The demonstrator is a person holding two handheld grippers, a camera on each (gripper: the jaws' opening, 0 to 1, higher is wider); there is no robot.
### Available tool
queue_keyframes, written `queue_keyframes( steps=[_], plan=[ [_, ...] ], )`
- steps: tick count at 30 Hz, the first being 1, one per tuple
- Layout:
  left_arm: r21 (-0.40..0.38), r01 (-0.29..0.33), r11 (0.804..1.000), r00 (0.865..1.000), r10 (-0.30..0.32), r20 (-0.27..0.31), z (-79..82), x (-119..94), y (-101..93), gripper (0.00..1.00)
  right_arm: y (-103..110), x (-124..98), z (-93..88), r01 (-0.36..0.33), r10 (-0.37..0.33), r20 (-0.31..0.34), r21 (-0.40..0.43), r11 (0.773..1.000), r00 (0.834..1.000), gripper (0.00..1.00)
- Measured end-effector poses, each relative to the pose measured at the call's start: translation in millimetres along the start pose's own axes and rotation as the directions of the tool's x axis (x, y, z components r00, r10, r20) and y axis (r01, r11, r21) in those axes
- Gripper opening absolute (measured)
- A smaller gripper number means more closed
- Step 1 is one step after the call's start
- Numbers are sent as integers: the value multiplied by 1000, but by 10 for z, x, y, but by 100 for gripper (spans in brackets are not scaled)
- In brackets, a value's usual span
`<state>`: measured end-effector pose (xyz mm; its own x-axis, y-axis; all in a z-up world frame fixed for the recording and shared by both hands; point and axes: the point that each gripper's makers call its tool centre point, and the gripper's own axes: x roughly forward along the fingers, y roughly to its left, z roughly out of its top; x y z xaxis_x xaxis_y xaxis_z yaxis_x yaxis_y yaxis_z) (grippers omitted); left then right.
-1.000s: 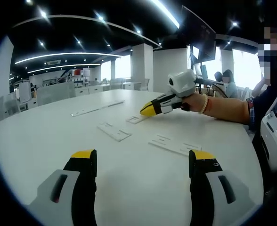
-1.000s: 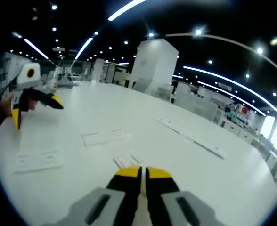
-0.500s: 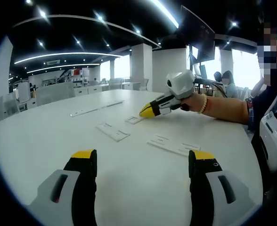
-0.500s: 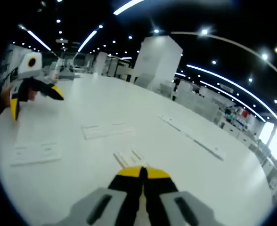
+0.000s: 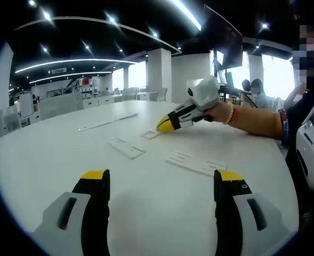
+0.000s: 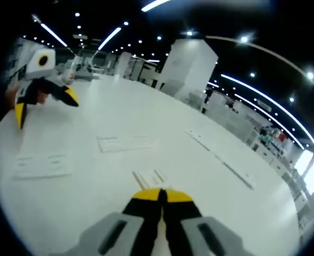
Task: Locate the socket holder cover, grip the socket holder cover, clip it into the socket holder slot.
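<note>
The right gripper (image 6: 161, 195), jaws closed on nothing, hovers just short of the small socket holder cover (image 6: 150, 177).

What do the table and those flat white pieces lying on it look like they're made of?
The table: smooth white laminate or painted board, probably, with a faint sheen and soft reflections. The flat white pieces: likely moulded plastic, thin and matte, with raised ribs and cut-outs. Too small to be sure.

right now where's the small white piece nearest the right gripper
In the right gripper view the small white piece lies flat on the white table, just beyond the tips of the right gripper, whose jaws are together.
</note>
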<state>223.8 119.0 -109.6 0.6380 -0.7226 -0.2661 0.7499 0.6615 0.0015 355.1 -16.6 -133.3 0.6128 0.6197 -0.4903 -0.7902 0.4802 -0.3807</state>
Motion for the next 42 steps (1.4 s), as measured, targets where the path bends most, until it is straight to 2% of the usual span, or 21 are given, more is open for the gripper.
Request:
queue_keyframes(
  steps=[5, 7, 10, 13, 15, 17, 18, 20, 21, 25, 29, 32, 35, 42],
  plan=[
    [-9, -3, 1000, 1000, 2, -16, -44, 5, 21, 79, 12, -3, 2, -66, 65, -50, -21, 998, 997, 4],
    [-9, 1, 1000, 1000, -1, -17, -46, 6, 12, 79, 24, -4, -6, -112, 108, -80, -41, 993, 991, 4],
    [-5, 3, 1000, 1000, -3, -16, -37, 0, 5, 79, 32, 2, -16, -190, 177, -149, -79, 979, 973, 4],
    [-1, 1, 1000, 1000, -1, -14, -28, -9, 6, 79, 48, 9, -18, -281, 249, -221, -131, 951, 943, 4],
    [1, -2, 1000, 1000, 2, -14, -26, -11, 11, 79, 68, 15, -18, -352, 304, -272, -150, 924, 913, 4],
    [2, -5, 1000, 1000, 5, -16, -32, -10, 17, 79, 55, 22, -21, -386, 332, -307, -136, 912, 892, 5],
    [2, -8, 1000, 1000, 8, -20, -41, -7, 26, 79, 38, 33, -10, -414, 347, -328, -165, 895, 879, 8],
    [3, -12, 1000, 1000, 12, -25, -57, 0, 37, 78, 6, 46, -8, -435, 358, -354, -166, 885, 864, 11],
    [3, -14, 1000, 999, 14, -29, -66, 4, 45, 78, 14, 45, -16, -475, 390, -374, -167, 864, 842, 11],
    [4, -15, 1000, 999, 16, -36, -86, 20, 58, 78, -18, 66, -16, -542, 440, -414, -166, 824, 797, 11],
    [2, -12, 1000, 999, 12, -38, -88, 31, 57, 78, -39, 77, -16, -572, 465, -433, -154, 806, 772, 13],
    [5, -9, 1000, 999, 9, -41, -88, 40, 52, 78, -79, 96, -11, -576, 469, -437, -148, 804, 767, 17],
    [4, 3, 1000, 999, -2, -36, -72, 52, 29, 78, -60, 91, -16, -607, 499, -447, -133, 784, 743, 17],
    [0, 15, 1000, 1000, -15, -26, -49, 59, 8, 78, -48, 18, -84, -646, 514, -506, -116, 755, 692, 16]
  ],
)
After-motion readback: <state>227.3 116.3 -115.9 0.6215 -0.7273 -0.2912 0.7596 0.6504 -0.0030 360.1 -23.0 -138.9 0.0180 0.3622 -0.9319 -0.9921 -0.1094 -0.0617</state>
